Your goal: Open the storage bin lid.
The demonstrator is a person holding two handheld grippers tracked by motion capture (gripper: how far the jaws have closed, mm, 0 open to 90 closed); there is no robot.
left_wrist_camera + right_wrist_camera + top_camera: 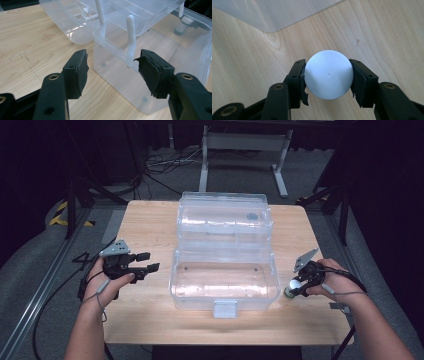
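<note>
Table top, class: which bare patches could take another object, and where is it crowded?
Bare wood lies left of the clear box, beyond the left gripper, and along the table front edge either side of the box latch. The narrow strip right of the box is crowded: the right gripper holds a white bulb there.

Bright overhead light; dark surroundings; glare on white cap (328, 74).

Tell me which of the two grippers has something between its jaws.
The right gripper: its pads sit against both sides of a white round-topped object standing on the wooden table. The left gripper is open, with nothing between its jaws.
</note>
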